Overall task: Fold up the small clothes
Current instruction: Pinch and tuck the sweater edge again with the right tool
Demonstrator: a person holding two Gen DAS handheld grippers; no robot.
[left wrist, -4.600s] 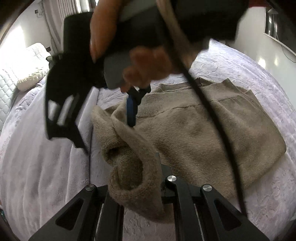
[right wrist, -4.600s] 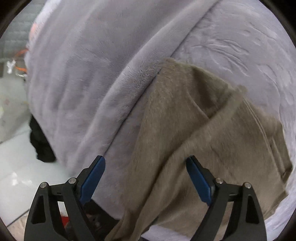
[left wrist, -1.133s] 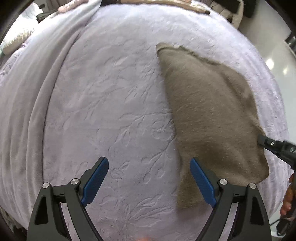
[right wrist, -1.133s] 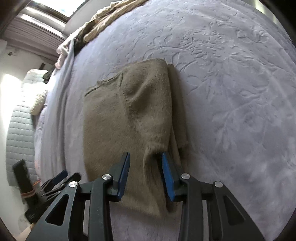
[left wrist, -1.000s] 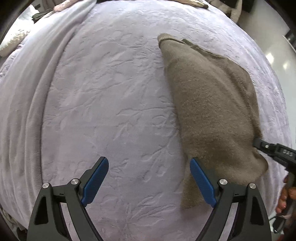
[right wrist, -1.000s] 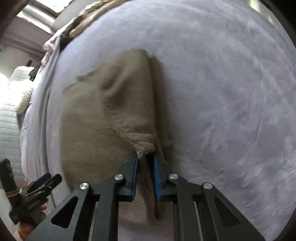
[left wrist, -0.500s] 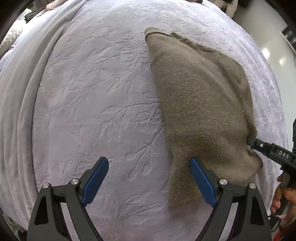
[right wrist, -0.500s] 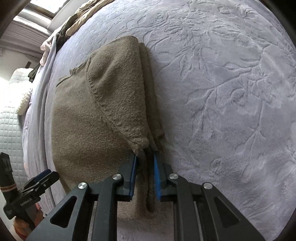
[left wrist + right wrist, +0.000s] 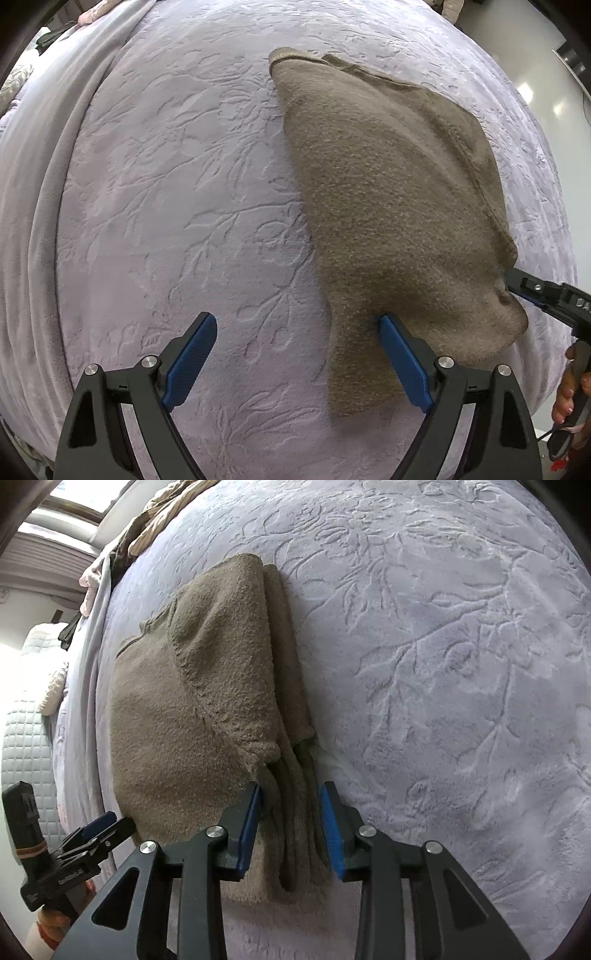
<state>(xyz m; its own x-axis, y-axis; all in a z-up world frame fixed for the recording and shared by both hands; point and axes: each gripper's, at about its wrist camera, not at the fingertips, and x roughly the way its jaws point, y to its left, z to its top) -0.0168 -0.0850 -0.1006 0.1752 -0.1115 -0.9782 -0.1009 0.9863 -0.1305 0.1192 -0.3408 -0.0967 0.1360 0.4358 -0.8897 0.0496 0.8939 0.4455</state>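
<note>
A folded tan knit sweater [image 9: 391,206] lies on the lilac embossed bedspread [image 9: 177,192]. My left gripper [image 9: 295,339] is open and empty, its right finger at the sweater's near edge. My right gripper [image 9: 291,805] is partly open, its jaws either side of the sweater's bunched near corner [image 9: 291,775], no longer pinching it. The sweater [image 9: 192,701] fills the left half of the right wrist view. The right gripper also shows in the left wrist view [image 9: 546,291] at the sweater's right corner, and the left gripper in the right wrist view [image 9: 96,830].
A plain grey blanket [image 9: 33,192] runs along the bed's left side. More clothes [image 9: 147,528] are piled at the far end of the bed. A quilted headboard and pillow [image 9: 33,701] are at the left. The floor [image 9: 546,81] lies beyond the bed's right edge.
My right gripper has opened and let go of the sweater's corner, which now rests on the bed. The left gripper has come a little closer to the sweater's edge.
</note>
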